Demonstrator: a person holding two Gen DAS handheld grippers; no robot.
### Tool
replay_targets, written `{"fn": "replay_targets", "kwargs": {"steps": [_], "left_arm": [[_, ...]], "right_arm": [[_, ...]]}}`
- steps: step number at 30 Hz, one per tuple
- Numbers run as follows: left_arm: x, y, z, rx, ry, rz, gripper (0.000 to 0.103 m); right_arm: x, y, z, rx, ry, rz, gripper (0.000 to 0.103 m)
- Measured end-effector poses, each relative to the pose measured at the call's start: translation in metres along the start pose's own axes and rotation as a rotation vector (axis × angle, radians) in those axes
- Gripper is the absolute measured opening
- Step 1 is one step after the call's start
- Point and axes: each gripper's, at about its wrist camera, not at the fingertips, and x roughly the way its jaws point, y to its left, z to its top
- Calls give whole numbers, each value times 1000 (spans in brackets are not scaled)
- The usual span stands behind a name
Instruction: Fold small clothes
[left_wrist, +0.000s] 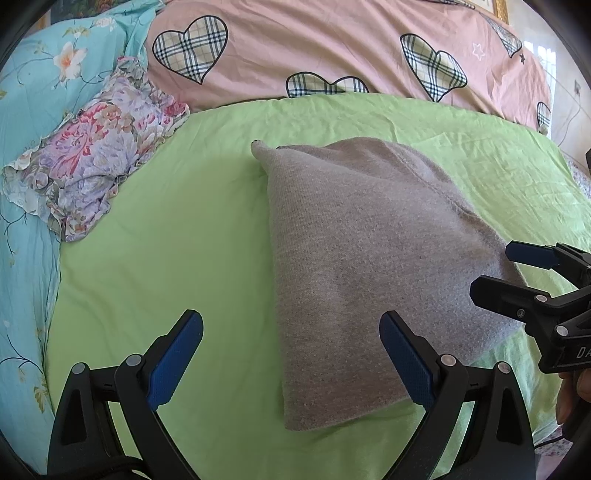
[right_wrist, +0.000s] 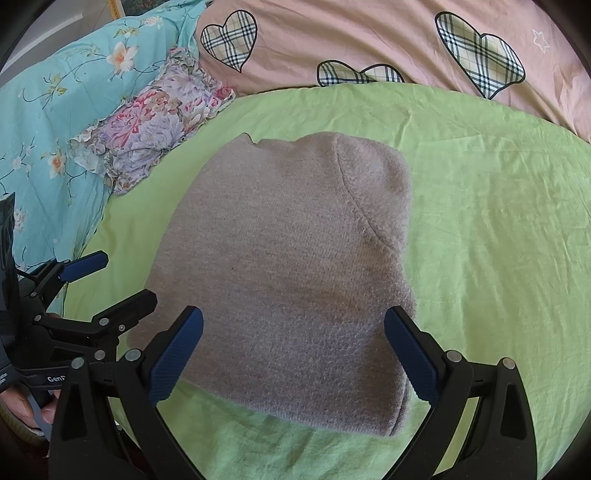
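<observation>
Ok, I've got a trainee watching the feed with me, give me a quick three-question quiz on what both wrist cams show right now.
1. True or false: the left gripper is clamped on the grey knit garment.
2. Multiple choice: the floral cloth lies (A) on top of the grey garment, (B) apart from it, at the edge of the green sheet, (C) between the right gripper's jaws.
3. Fill in: the quilt behind the green sheet is pink with plaid ____ on it.

Key:
1. False; its jaws stand wide open, holding nothing.
2. B.
3. Hearts.
</observation>
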Motion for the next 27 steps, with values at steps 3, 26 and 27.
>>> {"fn": "replay_targets", "kwargs": {"steps": [3,26,27], "left_arm": [[0,0,0,-1,0,-1,97],[-2,-1,3,3,-8,-6,97],[-1,-1,4,4,-10,-7,97]], "right_arm": [[-1,0,1,-3,-1,2,99],[-5,-1,2,7,-16,-2,99],[-5,-2,3,7,-17,-1,99]]}}
